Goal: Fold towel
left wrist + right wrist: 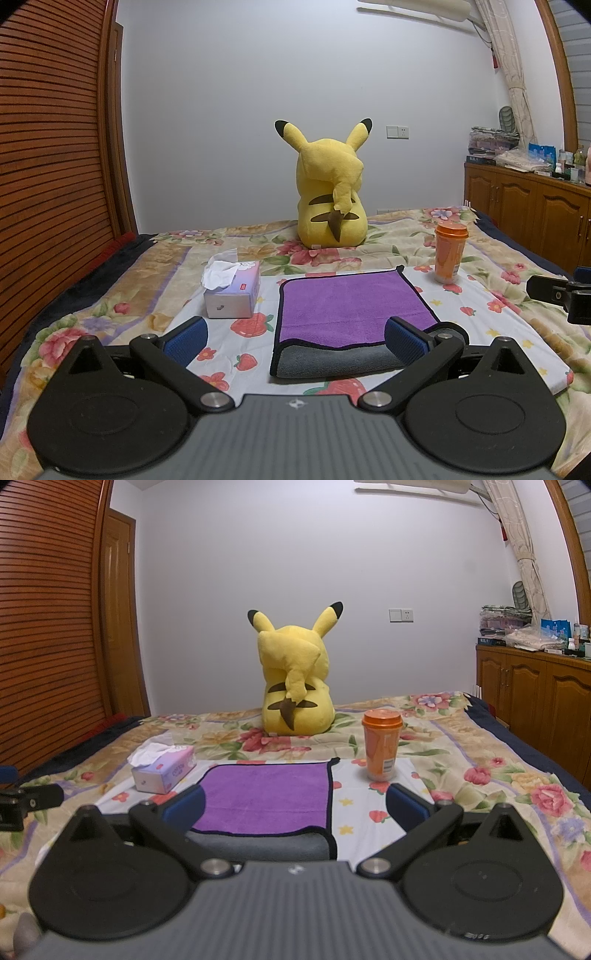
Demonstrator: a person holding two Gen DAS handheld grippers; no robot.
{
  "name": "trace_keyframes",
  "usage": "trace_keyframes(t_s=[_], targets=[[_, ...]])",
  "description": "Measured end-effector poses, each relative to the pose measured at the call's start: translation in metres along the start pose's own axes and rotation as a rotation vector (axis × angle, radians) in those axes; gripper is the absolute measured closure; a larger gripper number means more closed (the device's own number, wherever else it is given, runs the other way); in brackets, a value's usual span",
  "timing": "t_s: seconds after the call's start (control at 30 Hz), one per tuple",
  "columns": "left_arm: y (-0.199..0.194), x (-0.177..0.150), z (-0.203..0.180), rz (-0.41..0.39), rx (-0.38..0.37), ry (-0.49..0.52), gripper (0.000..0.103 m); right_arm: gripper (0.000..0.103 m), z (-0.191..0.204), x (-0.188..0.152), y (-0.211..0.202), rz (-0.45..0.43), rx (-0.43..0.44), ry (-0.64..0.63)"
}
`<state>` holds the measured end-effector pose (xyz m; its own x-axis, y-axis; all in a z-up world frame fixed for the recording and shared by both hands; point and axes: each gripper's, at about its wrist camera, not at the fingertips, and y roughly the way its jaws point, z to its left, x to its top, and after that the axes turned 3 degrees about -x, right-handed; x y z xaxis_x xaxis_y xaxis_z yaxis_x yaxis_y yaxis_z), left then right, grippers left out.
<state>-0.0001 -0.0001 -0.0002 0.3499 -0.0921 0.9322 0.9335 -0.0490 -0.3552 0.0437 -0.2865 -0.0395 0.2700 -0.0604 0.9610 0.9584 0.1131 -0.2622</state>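
Purple towel (351,306): 1; open grippers (295,338) (295,806): 2.

Left gripper (295,338) level and low, jaws spread wide, blue pads (186,338) well apart, nothing between them. Right gripper (295,805) same pose, jaws wide, pads (406,806) bare, nothing gripped. Both point forward side by side; each shows at the edge of the other's view.

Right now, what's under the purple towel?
A grey layer peeks out at the purple towel's near edge, probably its own folded underside. Beneath lies the strawberry-print sheet. Anything else under it is covered.
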Motion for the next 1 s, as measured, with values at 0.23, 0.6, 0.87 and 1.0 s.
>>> trace_keyframes(t_s=[0.23, 0.6, 0.87, 1.0], targets=[[0.0, 0.0, 0.0, 0.005, -0.001, 0.001, 0.0, 0.0, 0.0, 0.0, 0.0, 0.002, 0.002, -0.001], [0.017, -0.008, -0.004, 0.11, -0.025, 0.023, 0.0, 0.0, 0.008, -0.005, 0.013, 0.063, 0.003, -0.03], [0.033, -0.008, -0.003, 0.16, -0.02, 0.028, 0.0, 0.0, 0.009, -0.007, 0.026, 0.099, 0.0, -0.05], [0.039, -0.007, -0.002, 0.173, -0.017, 0.033, 0.0, 0.0, 0.008, -0.007, 0.033, 0.116, 0.004, -0.057]])
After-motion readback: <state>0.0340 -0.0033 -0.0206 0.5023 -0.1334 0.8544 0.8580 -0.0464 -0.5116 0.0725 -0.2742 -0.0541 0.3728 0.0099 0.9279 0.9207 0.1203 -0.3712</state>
